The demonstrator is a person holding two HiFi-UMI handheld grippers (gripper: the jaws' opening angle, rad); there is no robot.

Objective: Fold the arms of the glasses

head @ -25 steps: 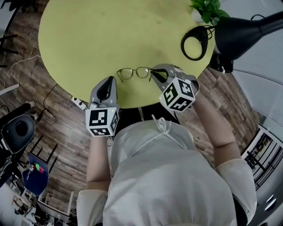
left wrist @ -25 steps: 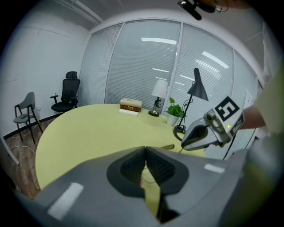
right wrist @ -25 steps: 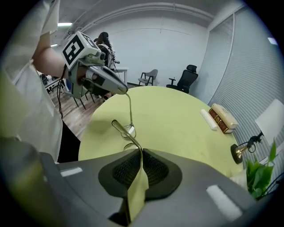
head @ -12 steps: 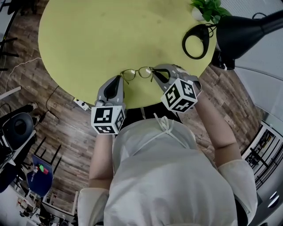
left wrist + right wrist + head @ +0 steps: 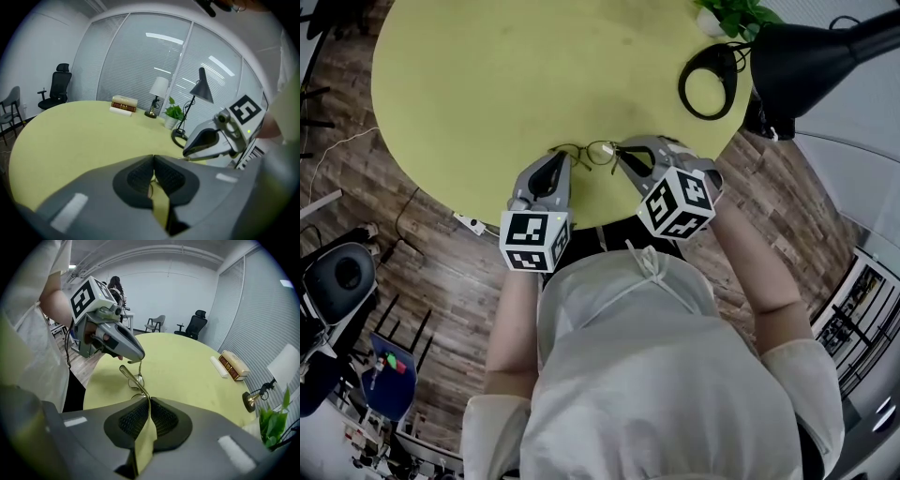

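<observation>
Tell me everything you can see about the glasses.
The glasses are thin, gold-looking wire frames with roundish clear lenses, by the near edge of the yellow-green table. The right gripper is shut on one arm, which runs out past its jaws. The left gripper is shut at the other side, a thin wire showing between its jaws.

Thin metal-framed glasses (image 5: pixel 600 151), arms unfolded

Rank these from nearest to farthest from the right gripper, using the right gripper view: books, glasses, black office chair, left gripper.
1. glasses: one arm clamped in the right gripper.
2. left gripper: upper left, at the glasses' other end.
3. books: right side of the table.
4. black office chair: beyond the table, farthest back.
</observation>
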